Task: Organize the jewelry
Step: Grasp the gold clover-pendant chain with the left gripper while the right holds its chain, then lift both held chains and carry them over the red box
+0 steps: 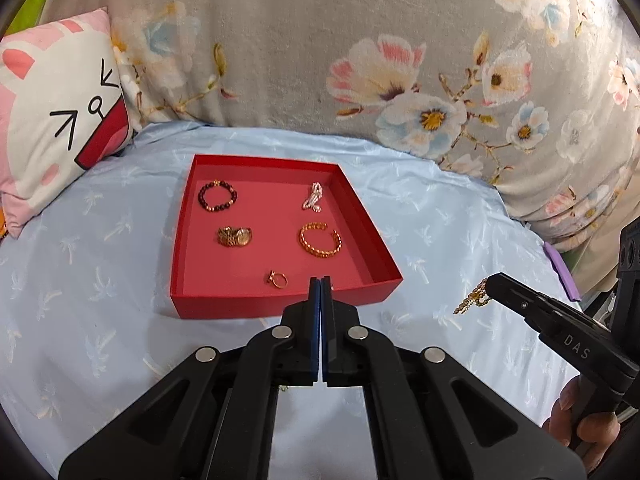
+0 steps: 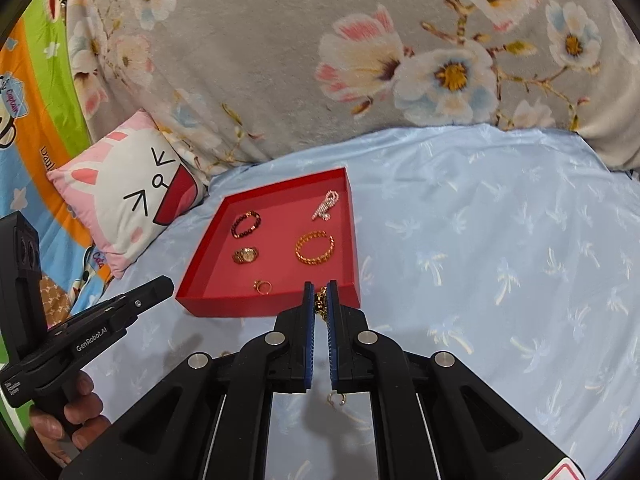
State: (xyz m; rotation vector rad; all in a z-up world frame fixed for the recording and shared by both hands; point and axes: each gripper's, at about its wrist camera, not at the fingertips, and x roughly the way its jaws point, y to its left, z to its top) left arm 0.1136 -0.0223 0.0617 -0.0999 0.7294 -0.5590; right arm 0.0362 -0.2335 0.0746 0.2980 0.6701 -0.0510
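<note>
Gold chain (image 2: 320, 303) pinched in right gripper (image 2: 320, 300), near red tray (image 2: 268, 307); left gripper (image 1: 321, 284) closed, empty.

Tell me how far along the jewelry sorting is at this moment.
Mostly done: the red tray already holds a bead bracelet, pearl piece, watch, gold bangle and ring. In hand: the right hand-held gripper is shut on a gold chain. Left: laying it in the tray. The left hand-held gripper is shut, empty.
</note>
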